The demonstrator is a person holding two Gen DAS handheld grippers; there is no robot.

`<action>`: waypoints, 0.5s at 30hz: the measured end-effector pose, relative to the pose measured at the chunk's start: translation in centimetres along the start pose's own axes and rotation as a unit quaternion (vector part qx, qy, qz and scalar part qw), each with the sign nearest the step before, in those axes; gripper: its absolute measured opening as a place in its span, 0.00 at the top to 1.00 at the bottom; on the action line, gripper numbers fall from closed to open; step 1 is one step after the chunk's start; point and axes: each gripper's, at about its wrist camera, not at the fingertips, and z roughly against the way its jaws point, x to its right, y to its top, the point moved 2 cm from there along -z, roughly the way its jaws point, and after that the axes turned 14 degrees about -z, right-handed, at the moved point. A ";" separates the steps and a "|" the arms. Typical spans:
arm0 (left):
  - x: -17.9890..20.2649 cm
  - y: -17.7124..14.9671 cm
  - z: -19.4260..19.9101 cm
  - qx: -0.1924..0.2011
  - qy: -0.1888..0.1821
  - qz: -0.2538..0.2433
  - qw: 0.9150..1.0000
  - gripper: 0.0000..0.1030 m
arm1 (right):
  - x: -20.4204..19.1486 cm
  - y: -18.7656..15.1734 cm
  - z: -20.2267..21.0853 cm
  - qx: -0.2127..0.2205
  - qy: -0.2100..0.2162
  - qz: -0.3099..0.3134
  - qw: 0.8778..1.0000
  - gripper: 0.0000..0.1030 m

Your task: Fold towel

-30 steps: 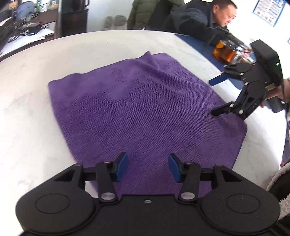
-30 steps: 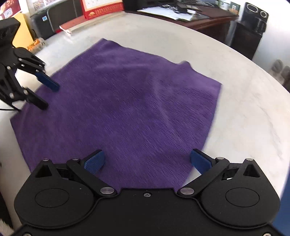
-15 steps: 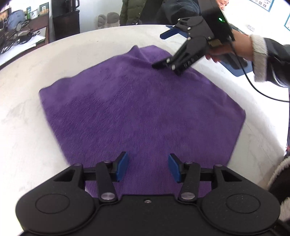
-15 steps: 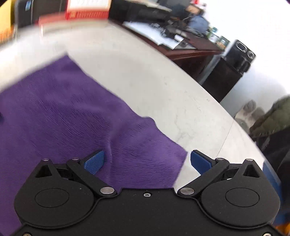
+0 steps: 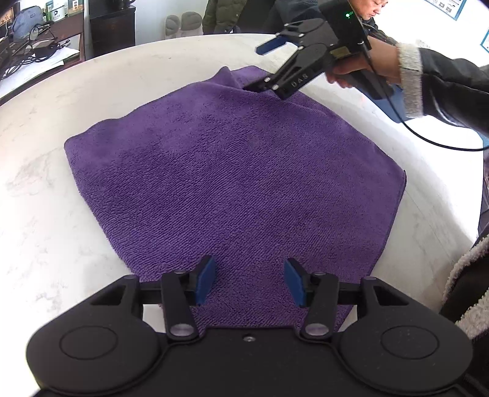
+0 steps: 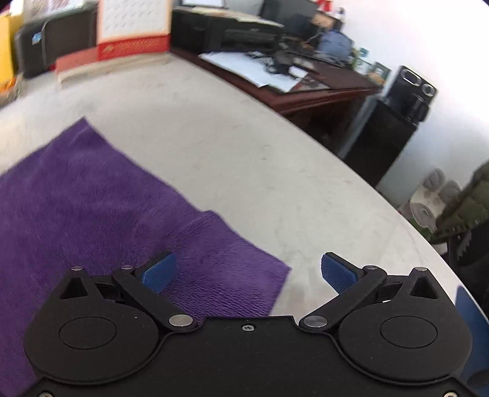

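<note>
A: How do the jaws stand on the left gripper (image 5: 249, 281)?

B: Partly spread, pinching nothing. The blue pads hang just over the near edge of the purple towel (image 5: 232, 183), which lies flat on the white bench (image 5: 39, 213).

A: And the right gripper (image 6: 247, 270)?

B: Jaws spread wide and empty. In its own view the left pad is over the towel's corner and the right pad is over bare bench beyond that corner. From the left wrist view, its lower finger looks to rest on the towel's far corner, where the cloth is slightly rucked; I cannot tell whether it truly touches.

A: What differs from a second ago?

B: The right gripper was at the towel's right edge; it has swung round to the far corner. The towel itself has kept its place, and the left jaws have not changed their gap.

A: Any writing?

B: Pale letters on the right gripper's finger, roughly "DAS". A calendar-like board (image 6: 134, 27) beyond the towel is too blurred to read.
</note>
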 end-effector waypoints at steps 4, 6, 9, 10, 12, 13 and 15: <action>0.0 -0.3 0.0 0.004 -0.001 0.008 1.000 0.54 | 1.5 0.2 -0.6 0.014 -0.027 0.002 1.000 0.00; -0.1 -0.3 0.0 0.004 -0.002 0.009 1.000 0.53 | 3.3 0.4 -1.0 0.015 -0.042 -0.015 0.999 0.00; -0.2 -0.3 0.0 0.001 -0.003 0.007 1.000 0.53 | 5.1 0.6 -1.5 0.020 -0.066 -0.033 0.997 0.00; -0.2 -0.3 0.0 -0.001 -0.004 0.006 1.000 0.53 | 5.3 0.6 -1.6 0.023 -0.071 -0.033 0.997 0.00; -0.2 -0.2 0.2 -0.006 -0.001 0.004 1.000 0.54 | 5.2 0.6 -1.6 0.027 -0.087 -0.031 0.995 0.00; -0.3 -0.2 0.3 -0.009 0.001 0.004 1.000 0.54 | 5.1 0.6 -1.7 0.028 -0.093 -0.030 0.995 0.00; -0.4 -0.1 0.5 -0.011 0.006 0.003 1.000 0.54 | 4.6 0.9 -1.3 0.036 -0.094 -0.035 0.994 0.00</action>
